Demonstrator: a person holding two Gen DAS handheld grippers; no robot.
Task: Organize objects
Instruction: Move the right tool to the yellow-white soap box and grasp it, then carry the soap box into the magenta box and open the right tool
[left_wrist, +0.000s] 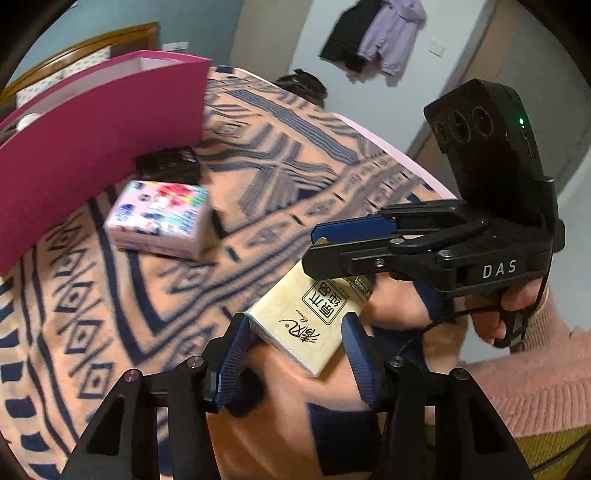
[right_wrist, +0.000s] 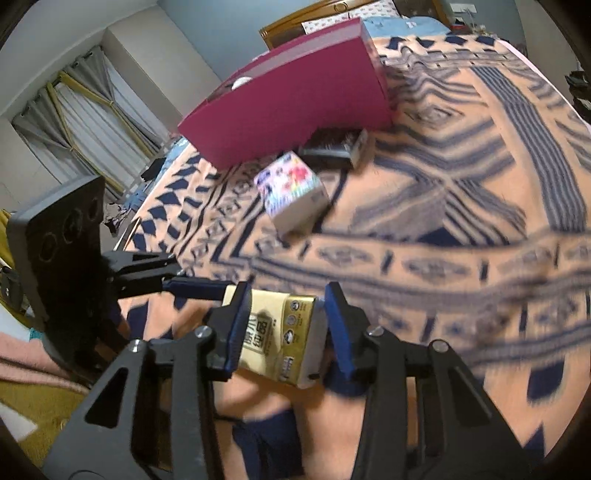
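Note:
A beige tissue pack (left_wrist: 306, 321) with Chinese print lies between the fingers of both grippers. My left gripper (left_wrist: 295, 336) is open with the pack's near end between its fingers. My right gripper (right_wrist: 282, 325) straddles the same pack (right_wrist: 277, 332); its left pad touches it, a small gap shows at the right pad. In the left wrist view the right gripper (left_wrist: 317, 247) comes in from the right over the pack's far end. A pink open box (left_wrist: 99, 136) stands at the back left, also seen in the right wrist view (right_wrist: 291, 99).
A colourful small carton (left_wrist: 159, 218) and a dark packet (left_wrist: 170, 164) lie on the patterned orange-and-blue blanket (left_wrist: 295, 155) in front of the pink box. Clothes hang on the wall (left_wrist: 373, 37). Curtains (right_wrist: 85, 122) show at far left.

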